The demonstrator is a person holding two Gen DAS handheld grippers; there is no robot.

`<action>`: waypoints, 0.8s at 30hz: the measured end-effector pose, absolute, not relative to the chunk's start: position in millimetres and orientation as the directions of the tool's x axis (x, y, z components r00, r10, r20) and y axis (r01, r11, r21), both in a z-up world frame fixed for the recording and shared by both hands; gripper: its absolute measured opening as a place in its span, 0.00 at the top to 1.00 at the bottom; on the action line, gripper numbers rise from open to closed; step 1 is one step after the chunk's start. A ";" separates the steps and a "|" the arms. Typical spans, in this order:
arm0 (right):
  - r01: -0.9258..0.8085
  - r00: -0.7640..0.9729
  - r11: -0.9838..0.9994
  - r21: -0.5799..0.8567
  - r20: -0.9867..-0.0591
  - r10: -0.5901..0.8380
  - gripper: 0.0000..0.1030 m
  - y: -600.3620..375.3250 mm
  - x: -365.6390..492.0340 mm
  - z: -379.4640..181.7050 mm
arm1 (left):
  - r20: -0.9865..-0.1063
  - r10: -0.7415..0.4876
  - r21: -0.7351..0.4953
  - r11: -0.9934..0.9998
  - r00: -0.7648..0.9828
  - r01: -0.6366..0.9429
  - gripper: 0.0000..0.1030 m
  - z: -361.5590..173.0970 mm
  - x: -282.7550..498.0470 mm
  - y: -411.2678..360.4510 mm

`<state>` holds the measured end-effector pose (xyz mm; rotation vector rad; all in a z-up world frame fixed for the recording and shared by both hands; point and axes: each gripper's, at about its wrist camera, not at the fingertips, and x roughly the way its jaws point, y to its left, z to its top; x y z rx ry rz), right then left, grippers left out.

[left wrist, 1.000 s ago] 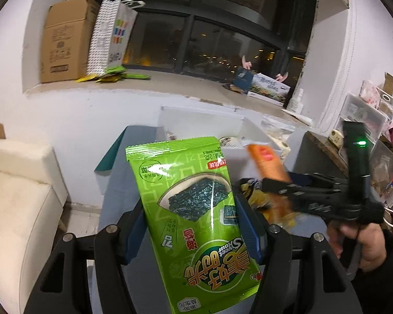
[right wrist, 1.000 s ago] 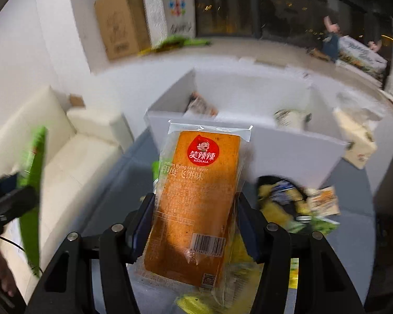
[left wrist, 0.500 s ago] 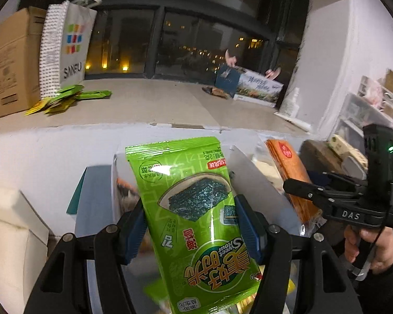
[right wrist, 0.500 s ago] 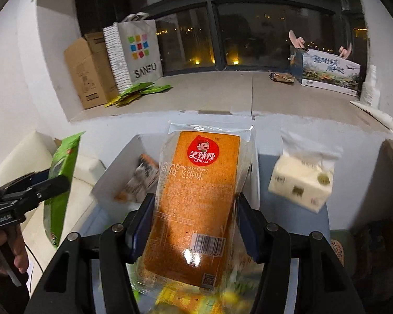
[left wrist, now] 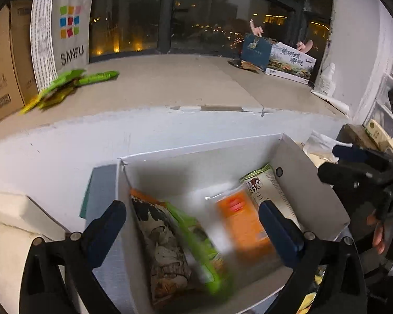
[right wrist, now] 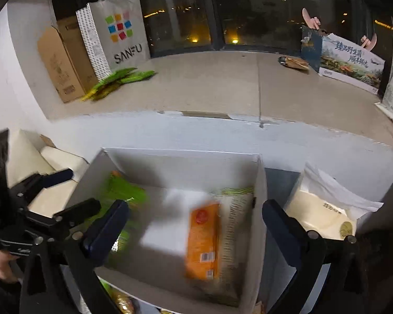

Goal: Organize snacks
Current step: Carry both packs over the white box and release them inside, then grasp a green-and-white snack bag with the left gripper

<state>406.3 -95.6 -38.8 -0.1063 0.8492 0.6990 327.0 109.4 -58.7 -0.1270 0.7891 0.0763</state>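
A white open box (left wrist: 196, 149) (right wrist: 180, 154) stands below both grippers. Inside it, a blurred green seaweed pack (left wrist: 201, 246) (right wrist: 125, 196) lies at the left against a brown patterned pack (left wrist: 162, 243). A blurred orange cake pack (left wrist: 246, 225) (right wrist: 203, 240) lies at the right beside a pale printed bag (left wrist: 269, 185) (right wrist: 235, 214). My left gripper (left wrist: 194, 230) is open and empty above the box. My right gripper (right wrist: 196, 230) is open and empty above the box; it also shows in the left wrist view (left wrist: 361, 167).
A white ledge runs behind the box, with a SANFU paper bag (right wrist: 118, 31), a cardboard carton (right wrist: 60, 62) and green packs (right wrist: 120, 78) on it. A tissue pack (right wrist: 327, 209) stands right of the box. A cream sofa (left wrist: 7, 225) is at the left. More snacks lie below the box.
Both grippers have opened and let go of their packs. The green seaweed pack and the orange cake pack have dropped into the white box, which now sits directly beneath.
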 end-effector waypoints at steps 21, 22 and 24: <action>-0.747 0.495 0.644 0.166 -0.507 0.705 0.00 -158.3 230.9 8.2 | -0.575 0.022 -0.149 0.980 0.818 -0.131 0.00 -25.0 120.5 74.6; -0.748 0.494 0.641 0.172 -0.499 0.711 0.00 -165.4 216.5 4.1 | -0.583 0.023 -0.162 0.976 0.812 -0.143 0.00 -29.8 110.5 71.7; -0.748 0.488 0.636 0.190 -0.492 0.721 0.00 -176.8 194.9 -5.2 | -0.597 0.018 -0.203 0.964 0.802 -0.172 0.00 -42.9 91.3 67.0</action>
